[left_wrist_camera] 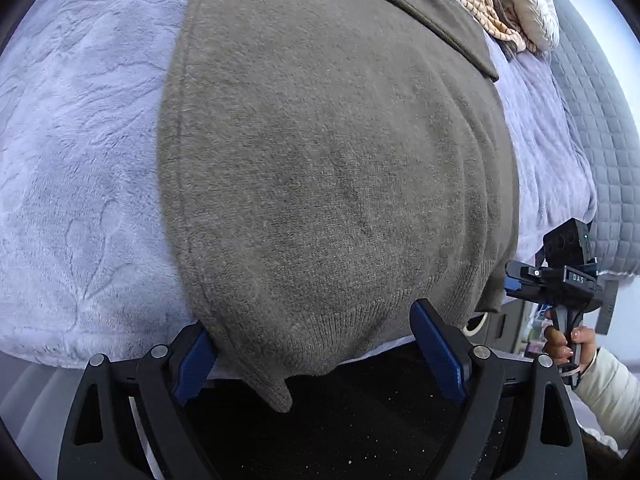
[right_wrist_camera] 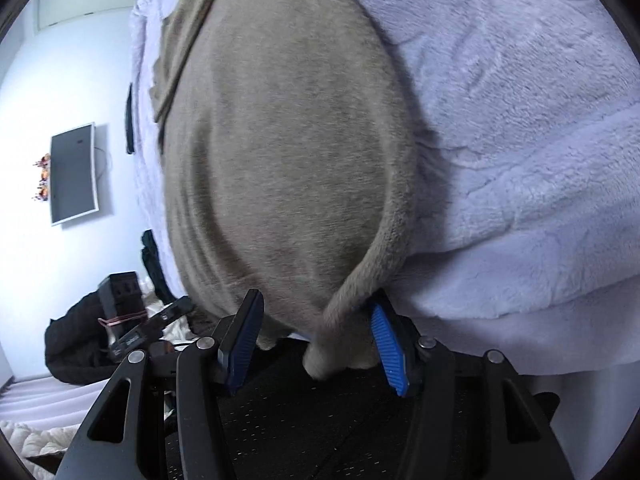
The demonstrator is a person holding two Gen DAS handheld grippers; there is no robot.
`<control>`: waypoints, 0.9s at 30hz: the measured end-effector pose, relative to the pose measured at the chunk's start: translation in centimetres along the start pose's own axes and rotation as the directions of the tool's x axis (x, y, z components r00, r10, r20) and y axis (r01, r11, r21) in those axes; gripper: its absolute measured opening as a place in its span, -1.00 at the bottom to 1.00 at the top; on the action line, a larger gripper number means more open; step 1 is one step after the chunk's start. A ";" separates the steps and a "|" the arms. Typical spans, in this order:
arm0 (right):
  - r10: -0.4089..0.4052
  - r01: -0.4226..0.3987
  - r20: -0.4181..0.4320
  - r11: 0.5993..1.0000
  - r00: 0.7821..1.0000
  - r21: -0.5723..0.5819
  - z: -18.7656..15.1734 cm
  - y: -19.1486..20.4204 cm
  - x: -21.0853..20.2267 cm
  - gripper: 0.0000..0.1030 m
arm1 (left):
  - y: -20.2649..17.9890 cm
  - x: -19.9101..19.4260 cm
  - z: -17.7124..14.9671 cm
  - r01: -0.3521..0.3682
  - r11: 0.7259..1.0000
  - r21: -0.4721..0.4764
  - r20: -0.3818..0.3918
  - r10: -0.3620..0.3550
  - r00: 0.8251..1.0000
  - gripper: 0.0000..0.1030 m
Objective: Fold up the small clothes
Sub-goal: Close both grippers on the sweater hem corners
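A grey-brown knit garment (left_wrist_camera: 328,168) lies flat on a lavender fleece blanket (left_wrist_camera: 80,160), and its ribbed hem hangs over the bed's near edge. My left gripper (left_wrist_camera: 312,320) stands wide open around the hem's left corner (left_wrist_camera: 276,392), with its blue pads (left_wrist_camera: 192,360) apart from the cloth's bulk. The right wrist view shows the same garment (right_wrist_camera: 288,152). There my right gripper (right_wrist_camera: 318,300) is half open astride the other hanging corner (right_wrist_camera: 328,344). The cloth sits between the blue pads (right_wrist_camera: 388,340) with gaps showing, not pinched.
Cream knit clothes (left_wrist_camera: 516,4) are piled at the far end by a grey quilted bed end (left_wrist_camera: 592,128). A hand (left_wrist_camera: 560,344) holds the right gripper's body (left_wrist_camera: 568,276). A dark speckled floor (right_wrist_camera: 320,420) lies below the bed edge. A wall screen (right_wrist_camera: 74,174) and a dark heap (right_wrist_camera: 76,352) are at left.
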State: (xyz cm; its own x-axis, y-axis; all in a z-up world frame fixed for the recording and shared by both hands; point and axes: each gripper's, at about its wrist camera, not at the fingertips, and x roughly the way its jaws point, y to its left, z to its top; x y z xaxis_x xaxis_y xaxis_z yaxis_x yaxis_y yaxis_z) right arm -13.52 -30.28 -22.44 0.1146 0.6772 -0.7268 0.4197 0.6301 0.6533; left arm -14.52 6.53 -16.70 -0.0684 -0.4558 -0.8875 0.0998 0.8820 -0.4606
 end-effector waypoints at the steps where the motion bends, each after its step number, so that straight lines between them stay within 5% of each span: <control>1: -0.014 0.014 -0.001 1.000 1.000 0.007 0.1 -0.3 0.2 0.15 | 0.0 -0.1 0.0 0.005 1.000 -0.008 0.003 -0.005 1.000 0.74; 8: -0.019 0.019 0.010 1.000 1.000 0.009 -0.1 -1.2 -0.6 0.15 | -0.2 -0.5 0.4 0.075 0.995 -0.068 0.045 -0.072 0.996 0.74; 11: 0.000 0.000 0.003 1.000 1.000 0.030 0.2 -1.7 -0.5 0.15 | -0.2 0.3 0.5 0.050 0.997 -0.066 0.036 -0.048 0.998 0.72; 13: 0.000 0.000 -0.003 0.999 1.000 0.051 0.6 -1.8 -0.3 0.02 | -0.1 0.5 0.6 0.007 0.998 -0.058 0.031 -0.005 1.000 0.48; 16: -0.036 0.036 -0.014 0.999 0.999 0.026 0.6 -1.8 -0.5 -0.66 | -0.1 0.3 0.6 -0.057 0.998 -0.041 0.027 0.058 0.998 -0.04; 17: -0.035 0.035 -0.015 0.999 0.999 0.016 0.5 -1.6 -0.5 -0.72 | 0.2 0.2 0.6 -0.052 0.998 -0.038 0.027 0.053 0.998 -0.19; 18: -0.032 0.032 -0.009 0.999 0.999 -0.004 0.4 -1.3 -0.7 -0.74 | 0.4 0.0 0.6 -0.031 0.999 -0.038 0.024 0.032 0.999 -0.55; 19: -0.029 0.029 -0.007 0.999 1.000 -0.013 0.3 -1.1 -0.9 -0.75 | 0.7 -0.1 0.7 0.005 0.999 -0.043 0.016 -0.004 1.000 -0.65; 23: 0.050 -0.050 -0.004 0.999 0.999 -0.021 0.1 -0.2 -1.7 -0.76 | 0.8 -0.5 1.1 0.032 0.999 -0.028 0.018 -0.031 0.999 -0.65; 27: 0.132 -0.132 0.007 0.991 0.991 -0.023 0.6 1.2 -2.5 -0.77 | 1.1 -1.6 2.0 0.150 0.985 -0.082 0.059 -0.145 0.988 -0.71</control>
State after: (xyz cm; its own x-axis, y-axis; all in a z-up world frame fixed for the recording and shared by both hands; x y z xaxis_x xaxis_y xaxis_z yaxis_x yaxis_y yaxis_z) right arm -12.74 -31.44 -19.97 0.1758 0.7517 -0.6356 0.3800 0.5438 0.7483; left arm -12.36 7.97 -15.80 -0.0239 -0.5852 -0.8106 0.0068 0.8107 -0.5854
